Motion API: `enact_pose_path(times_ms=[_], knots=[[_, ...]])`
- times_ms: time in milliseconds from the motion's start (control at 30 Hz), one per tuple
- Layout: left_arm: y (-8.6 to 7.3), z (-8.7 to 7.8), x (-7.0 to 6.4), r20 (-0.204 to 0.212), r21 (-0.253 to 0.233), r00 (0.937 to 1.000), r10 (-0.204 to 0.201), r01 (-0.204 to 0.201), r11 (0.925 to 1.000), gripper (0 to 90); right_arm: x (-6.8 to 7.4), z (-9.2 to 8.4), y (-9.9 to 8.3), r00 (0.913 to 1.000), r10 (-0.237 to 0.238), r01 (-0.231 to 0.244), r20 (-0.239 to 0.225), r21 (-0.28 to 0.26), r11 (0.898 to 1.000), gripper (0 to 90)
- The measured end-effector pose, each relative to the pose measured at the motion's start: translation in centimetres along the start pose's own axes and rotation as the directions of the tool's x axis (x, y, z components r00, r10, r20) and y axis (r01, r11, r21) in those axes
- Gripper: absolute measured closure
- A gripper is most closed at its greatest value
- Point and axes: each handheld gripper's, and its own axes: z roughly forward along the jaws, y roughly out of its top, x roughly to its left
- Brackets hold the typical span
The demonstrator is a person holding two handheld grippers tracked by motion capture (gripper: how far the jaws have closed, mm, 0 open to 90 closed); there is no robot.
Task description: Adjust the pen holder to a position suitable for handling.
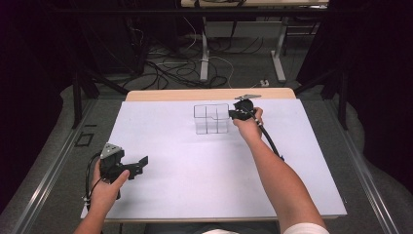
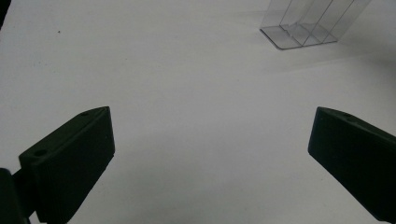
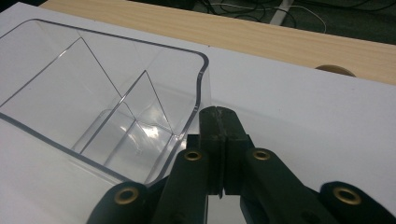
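White sheeting covers the wooden table (image 1: 160,94), with cables on the floor behind it. We note a clear plastic organiser box with inner dividers (image 1: 211,118) standing upright on the sheet near the far edge. We find the right gripper (image 3: 218,122) just beside the box's rounded corner, outside its wall, jaws clenched together with nothing between them. We find the left gripper (image 1: 141,164) near the front left, well apart from the box, jaws spread wide and empty.

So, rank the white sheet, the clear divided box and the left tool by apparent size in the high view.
1. white sheet, by far
2. left tool and clear divided box: look alike, and the tool is nearer the camera, so unranked.
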Motion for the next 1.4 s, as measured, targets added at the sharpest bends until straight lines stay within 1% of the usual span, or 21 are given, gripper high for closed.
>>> enact_pose_path(times_ms=[200,333,400,533,600,633,667,700,767,833,867,900,967,1067,1133,1167,1267,1300,1333,1367,1400], knots=[[0.0,0.0,0.0,-0.001,0.003,1.0000,-0.001,0.001,1.0000,0.6,-0.1,-0.1,0.0,1.0000,0.002,-0.002,-0.006,0.006,1.000,89.0],[0.0,0.0,-0.1,0.000,0.005,1.0000,0.007,-0.007,1.0000,0.6,-0.7,-0.7,0.2,1.0000,-0.002,0.002,0.008,0.002,1.000,85.7],[0.0,0.0,-0.1,0.000,0.004,1.0000,0.006,-0.006,1.0000,0.6,-1.2,-1.6,0.4,0.9999,-0.006,0.006,0.015,-0.008,1.000,81.4],[0.0,0.0,-0.1,0.000,0.002,1.0000,0.006,-0.006,1.0000,0.6,-1.5,-2.7,0.8,0.9999,-0.007,0.007,0.013,-0.024,1.000,77.9],[0.1,-0.1,-0.2,-0.002,0.003,1.0000,0.006,-0.006,1.0000,0.6,-1.7,-3.8,1.2,0.9995,-0.031,0.031,0.012,-0.041,0.999,73.2],[0.1,-0.1,-0.2,-0.002,0.002,1.0000,0.006,-0.006,1.0000,0.6,-1.7,-3.8,1.2,0.9995,-0.031,0.031,0.012,-0.041,0.999,73.2],[0.1,-0.1,-0.2,-0.002,0.000,1.0000,0.005,-0.005,1.0000,0.6,-1.7,-4.2,1.4,0.9993,-0.036,0.036,0.008,-0.046,0.998,71.1],[0.1,-0.1,-0.2,-0.002,0.000,1.0000,0.005,-0.005,1.0000,0.6,-1.7,-5.0,1.6,0.9990,-0.045,0.045,-0.004,-0.049,0.998,66.0],[0.1,-0.1,-0.2,-0.002,0.000,1.0000,0.006,-0.006,1.0000,0.6,-1.7,-5.3,1.6,0.9986,-0.052,0.051,-0.010,-0.052,0.997,64.0],[0.1,-0.1,-0.2,-0.001,0.000,1.0000,0.007,-0.007,1.0000,0.6,-1.7,-6.4,1.6,0.9986,-0.051,0.050,-0.016,-0.053,0.997,58.7],[0.1,-0.1,-0.2,-0.001,0.001,1.0000,0.007,-0.007,1.0000,0.6,-1.7,-6.4,1.6,0.9986,-0.051,0.050,-0.016,-0.053,0.997,58.7],[0.0,0.0,-0.3,0.002,-0.004,1.0000,0.002,-0.002,1.0000,0.6,-1.7,-7.0,1.5,0.9982,-0.055,0.053,-0.025,-0.065,0.996,56.4],[0.1,0.0,-0.3,0.002,-0.003,1.0000,0.003,-0.003,1.0000,0.6,-1.6,-7.5,1.4,0.9973,-0.061,0.058,-0.042,-0.064,0.996,56.0],[0.1,-0.1,-0.4,0.002,-0.003,1.0000,0.002,-0.002,1.0000,0.6,-1.6,-8.1,1.2,0.9971,-0.070,0.068,-0.030,-0.064,0.996,54.9],[0.0,0.0,-0.4,0.001,-0.002,1.0000,0.002,-0.002,1.0000,0.6,-1.6,-8.7,1.1,0.9974,-0.056,0.052,-0.046,-0.071,0.996,53.5],[0.0,0.0,-0.4,0.001,-0.002,1.0000,0.002,-0.002,1.0000,0.7,-1.5,-9.2,0.9,0.9975,-0.050,0.046,-0.050,-0.072,0.996,49.3],[0.0,0.0,-0.4,0.000,-0.002,1.0000,0.002,-0.002,1.0000,0.6,-1.4,-9.8,0.7,0.9982,-0.038,0.034,-0.047,-0.076,0.997,45.2],[0.0,0.0,-0.4,0.002,-0.002,1.0000,0.004,-0.004,1.0000,0.6,-1.5,-10.4,0.7,0.9986,-0.035,0.032,-0.041,-0.062,0.998,40.6],[0.0,0.0,-0.4,0.003,-0.003,1.0000,0.005,-0.005,1.0000,0.6,-1.4,-10.7,0.7,0.9994,-0.013,0.011,-0.033,-0.045,0.999,40.0],[0.0,0.0,-0.4,0.003,-0.001,1.0000,0.005,-0.005,1.0000,0.6,-1.4,-10.7,0.7,0.9994,-0.013,0.011,-0.033,-0.045,0.999,40.0],[0.0,0.0,-0.4,0.002,-0.001,1.0000,0.005,-0.005,1.0000,0.6,-1.4,-10.9,0.6,0.9997,-0.004,0.003,-0.025,-0.029,1.000,38.8]])
